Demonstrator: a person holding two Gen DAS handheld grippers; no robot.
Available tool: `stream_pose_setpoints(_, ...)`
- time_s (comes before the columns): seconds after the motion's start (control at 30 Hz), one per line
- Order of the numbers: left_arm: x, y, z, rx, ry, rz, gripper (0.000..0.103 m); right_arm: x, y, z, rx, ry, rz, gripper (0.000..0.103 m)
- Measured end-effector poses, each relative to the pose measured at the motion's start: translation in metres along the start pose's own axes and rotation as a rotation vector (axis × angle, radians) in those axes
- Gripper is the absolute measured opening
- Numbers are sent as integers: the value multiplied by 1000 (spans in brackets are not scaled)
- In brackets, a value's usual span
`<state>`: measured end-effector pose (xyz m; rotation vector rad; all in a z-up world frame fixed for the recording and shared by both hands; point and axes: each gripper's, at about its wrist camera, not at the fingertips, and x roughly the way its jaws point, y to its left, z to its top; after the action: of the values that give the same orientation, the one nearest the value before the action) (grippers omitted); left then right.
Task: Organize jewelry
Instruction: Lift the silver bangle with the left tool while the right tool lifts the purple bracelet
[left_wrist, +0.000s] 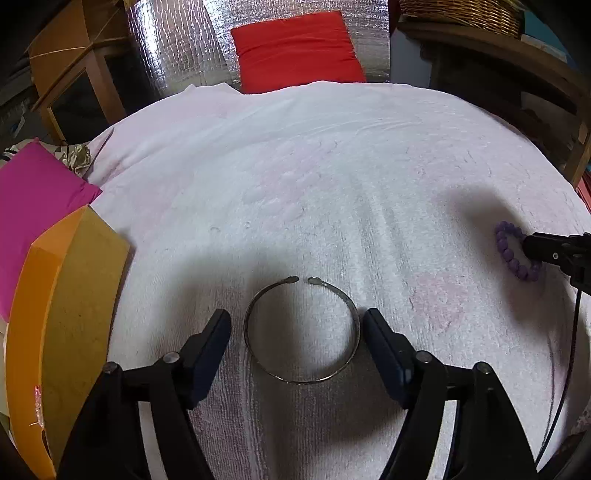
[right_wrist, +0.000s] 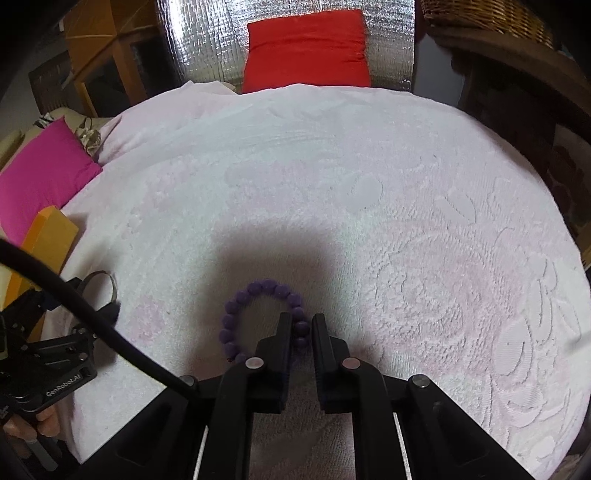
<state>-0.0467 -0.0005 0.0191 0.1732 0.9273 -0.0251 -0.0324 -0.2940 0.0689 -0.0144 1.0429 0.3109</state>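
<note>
the metal cuff (left_wrist: 301, 330) lies flat on the towel (left_wrist: 314, 177) that covers the desk, between the two spread fingers of the left tool (left_wrist: 297, 334), with its gap turned away from the tool. well to its right on the same towel lies the bead bracelet (right_wrist: 258, 317); the right tool (right_wrist: 300, 325) has one finger inside the loop and one outside, with the bracelet's right side between them. a box (left_wrist: 74, 325) stands at the towel's left edge, a cushion (left_wrist: 33, 206) behind it. beyond the far edge lies another cushion (left_wrist: 295, 48), with a basket (left_wrist: 465, 13) to its right.
</note>
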Motion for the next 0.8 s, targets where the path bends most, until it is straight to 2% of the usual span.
stream_pose_setpoints(0.2, 2, 0, 0, -4, -4, 4, 78, 1, -5, -3, -12, -9, 4, 17)
stream_pose_setpoints(0.33, 2, -1, 0, -9, -10, 4, 78, 3, 5, -5, -52, -33, -37, 17)
stream_pose_setpoints(0.4, 1, -1, 1, -6, -16, 3, 78, 3, 11, -5, -82, -48, -62, 13)
stream_pose_setpoints(0.47, 0, -2, 1, 0, -21, -23, 65, 3, 15, -6, -104, -55, -72, 11)
stream_pose_setpoints(0.5, 0, -1, 1, 0, -22, -31, 63, 2, 17, -6, -114, -58, -77, 11)
stream_pose_setpoints(0.8, -5, -5, 4, 10, -55, -11, 63, -6, 35, -7, -194, -113, -135, 11)
